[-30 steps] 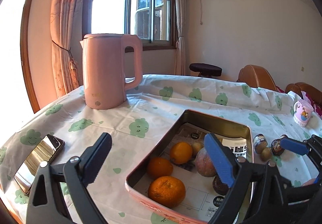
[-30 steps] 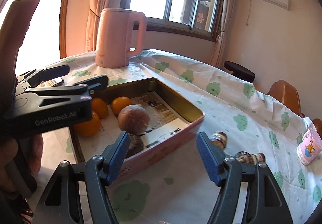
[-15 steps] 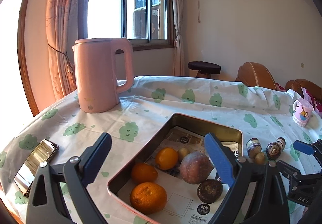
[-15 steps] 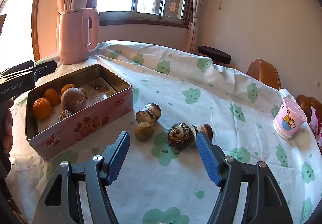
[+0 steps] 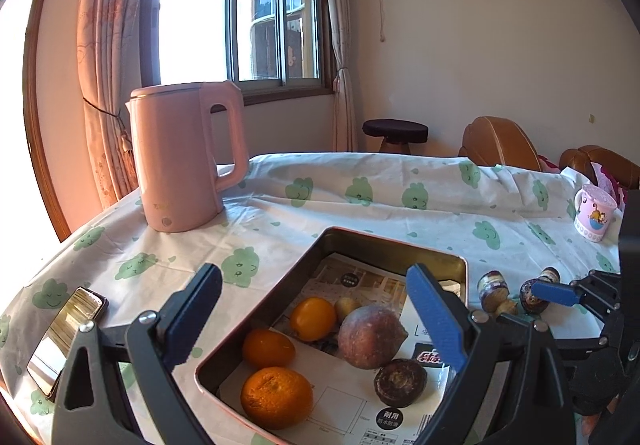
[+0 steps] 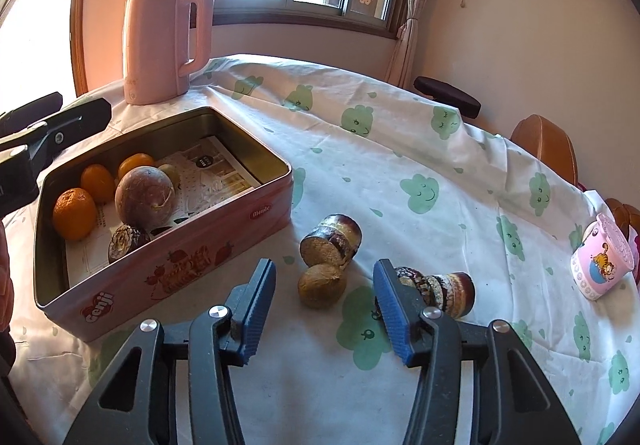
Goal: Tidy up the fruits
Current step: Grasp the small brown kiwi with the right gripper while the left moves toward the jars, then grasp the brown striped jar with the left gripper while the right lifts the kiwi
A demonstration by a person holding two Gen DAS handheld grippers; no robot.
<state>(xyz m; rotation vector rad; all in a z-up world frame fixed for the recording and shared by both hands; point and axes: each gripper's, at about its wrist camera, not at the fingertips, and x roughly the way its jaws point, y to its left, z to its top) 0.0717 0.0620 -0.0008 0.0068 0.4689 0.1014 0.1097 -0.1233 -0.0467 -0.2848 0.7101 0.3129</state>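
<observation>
A pink tin (image 6: 180, 265) on the table holds three oranges (image 5: 276, 397), a big purplish-brown round fruit (image 6: 145, 199), a small yellowish fruit and a dark cut piece (image 5: 400, 381). My left gripper (image 5: 314, 319) hovers open over the tin's near end with nothing between its fingers. To the right of the tin lie a small brown round fruit (image 6: 321, 287) and two banded cut pieces (image 6: 332, 241). My right gripper (image 6: 324, 309) points down at the brown fruit. Its jaws are closing; the fruit sits just ahead between the fingertips, and the pads are not touching it.
A pink kettle (image 5: 184, 157) stands at the back left of the cloth-covered table (image 6: 400, 149). A phone (image 5: 64, 337) lies near the left edge and a pink cartoon cup (image 6: 600, 265) at the far right. A stool and brown chairs stand beyond the table.
My right gripper swung from the tin to the loose pieces on the cloth, came lower and closer, and its jaws narrowed. The left gripper stayed open over the tin.
</observation>
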